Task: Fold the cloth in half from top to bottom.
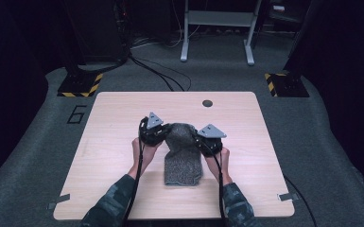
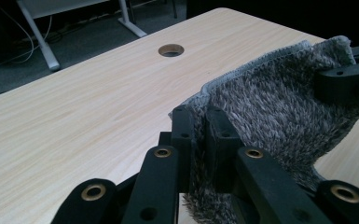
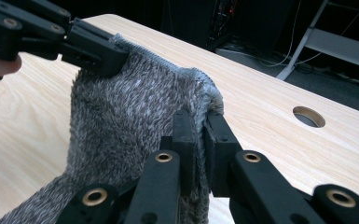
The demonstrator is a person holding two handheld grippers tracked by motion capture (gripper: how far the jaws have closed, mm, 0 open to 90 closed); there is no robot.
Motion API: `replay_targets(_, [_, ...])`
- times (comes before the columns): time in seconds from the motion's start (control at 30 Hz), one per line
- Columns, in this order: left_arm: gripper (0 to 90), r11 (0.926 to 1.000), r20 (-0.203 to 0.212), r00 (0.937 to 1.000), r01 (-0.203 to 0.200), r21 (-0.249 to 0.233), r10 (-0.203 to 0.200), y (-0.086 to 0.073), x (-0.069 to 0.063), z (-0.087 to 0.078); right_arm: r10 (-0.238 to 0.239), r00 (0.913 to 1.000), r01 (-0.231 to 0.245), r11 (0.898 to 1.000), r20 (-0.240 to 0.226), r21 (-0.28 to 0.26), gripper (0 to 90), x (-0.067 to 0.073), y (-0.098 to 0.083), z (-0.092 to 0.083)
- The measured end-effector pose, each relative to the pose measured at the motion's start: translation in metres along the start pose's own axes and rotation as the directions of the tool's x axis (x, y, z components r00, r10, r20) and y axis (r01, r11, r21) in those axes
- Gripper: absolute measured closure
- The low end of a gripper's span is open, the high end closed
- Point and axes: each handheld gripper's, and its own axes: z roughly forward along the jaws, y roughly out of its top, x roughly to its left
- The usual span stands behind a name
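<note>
left gripper view: cloth [image 2: 279,98] between clamped jaws

Fuzzy grey cloth [image 1: 183,153], far edge lifted, near end on table.

Mottled grey and off-white fuzz on the cloth [image 1: 183,153], with a paler grey hem [image 2: 249,70] along its edge. Pale blond wood grain in fine long streaks on the counter [image 1: 123,142]; a dark round hole [image 1: 207,103] near its far edge. Matte black on the left hand-held gripper [image 1: 153,134] and the right hand-held gripper [image 1: 207,141], brass-coloured rings at the pivots [image 2: 162,152], light grey on each three-cornered plate [image 1: 154,120]. Green and dark camouflage blotches on the sleeves [image 1: 113,198]. Dark grey speckle on the carpet [image 1: 38,156], a black "6" [image 1: 77,114] marked on it. Yellow and black diagonal stripes on the floor plates [image 1: 81,85]. Light grey on the frame legs [image 1: 185,42].
</note>
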Motion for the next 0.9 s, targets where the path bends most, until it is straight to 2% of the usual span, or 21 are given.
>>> replay_targets(0.07, [82.6,0.9999,-0.004,1.0000,-0.008,-0.008,0.008,0.002,-0.001,0.001,-0.019,0.9998,0.019,1.000,-0.004,-0.005,84.1,0.000,-0.001,-0.003])
replay_targets(0.13, [82.5,0.9994,-0.007,0.9994,-0.034,0.000,0.034,0.006,-0.001,0.003,-0.012,0.9999,0.012,1.000,0.000,-0.008,84.1,0.000,-0.001,-0.003])
replay_targets(0.23, [82.5,0.9958,0.005,0.9959,-0.090,0.012,0.090,0.014,0.004,0.012,-0.007,0.9999,0.007,1.000,0.009,-0.002,84.1,-0.004,0.002,0.000])
replay_targets(0.33, [82.5,0.9946,0.003,0.9950,-0.100,0.028,0.100,0.019,0.011,0.022,0.002,0.9998,-0.002,1.000,0.018,-0.015,84.1,-0.008,0.003,0.005])
replay_targets(0.5, [82.3,0.9936,-0.012,0.9953,-0.096,0.061,0.097,0.019,0.014,0.028,0.047,0.9988,-0.047,0.999,0.012,-0.001,84.1,-0.015,0.000,0.013])
replay_targets(0.57, [82.1,0.9953,-0.006,0.9969,-0.078,0.057,0.078,0.018,0.014,0.027,0.048,0.9988,-0.048,0.999,0.005,0.001,84.1,-0.016,0.000,0.013])
replay_targets(0.7, [82.2,0.9975,-0.001,0.9981,-0.062,0.034,0.062,0.016,0.007,0.016,0.044,0.9990,-0.044,0.999,-0.008,-0.015,84.1,-0.015,0.001,0.005])
replay_targets(0.83, [82.0,0.9990,0.024,0.9988,-0.043,0.015,0.042,0.007,-0.001,0.005,0.038,0.9989,-0.039,0.999,-0.027,-0.034,83.9,-0.010,-0.003,-0.007])
replay_targets(0.9, [81.8,0.9991,0.042,0.9985,-0.037,0.020,0.036,0.003,-0.003,0.000,0.034,0.9988,-0.035,0.999,-0.034,-0.036,83.9,-0.007,-0.005,-0.011])
